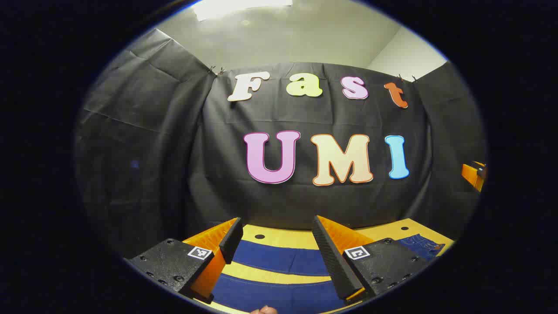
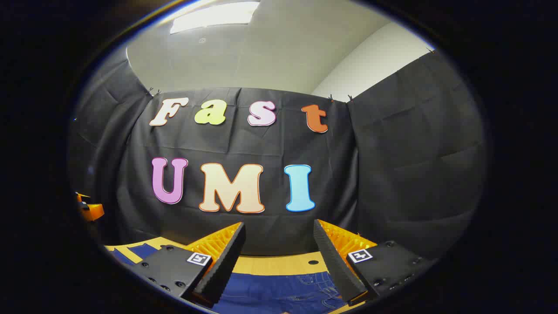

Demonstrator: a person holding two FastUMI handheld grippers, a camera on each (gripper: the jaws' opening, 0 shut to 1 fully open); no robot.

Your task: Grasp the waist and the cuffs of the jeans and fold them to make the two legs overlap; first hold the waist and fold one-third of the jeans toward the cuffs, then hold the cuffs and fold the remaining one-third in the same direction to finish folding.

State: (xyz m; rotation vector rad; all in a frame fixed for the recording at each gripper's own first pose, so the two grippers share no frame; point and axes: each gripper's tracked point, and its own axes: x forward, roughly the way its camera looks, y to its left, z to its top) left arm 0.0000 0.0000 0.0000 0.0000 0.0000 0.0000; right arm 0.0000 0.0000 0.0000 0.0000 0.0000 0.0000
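In the left gripper view, the left gripper [image 1: 277,237] has its two fingers spread wide, with nothing between them and no contact with any object. Beyond and below the gap between the fingers lie the jeans [image 1: 279,259], spread flat on the yellow table [image 1: 279,235]; two dark blue leg bands run across the view, separated by a strip of bare table surface. A further portion of the denim, with visible stitching, appears past the right-hand finger near the table's far edge. A small dark hole marks the table surface just beyond the fingers. In the right gripper view, the right gripper [image 2: 279,240] is likewise fully open, holding nothing, and positioned above the jeans without touching them. The denim directly under its fingers shows seams and pocket stitching, consistent with the waist end; a small part of a leg shows at the lower left of the same view. The table edge runs across behind the fingertips, with the black cloth wall [image 2: 392,152] behind it. At the far left edge of the right gripper view, part of the other gripper is visible, well apart.
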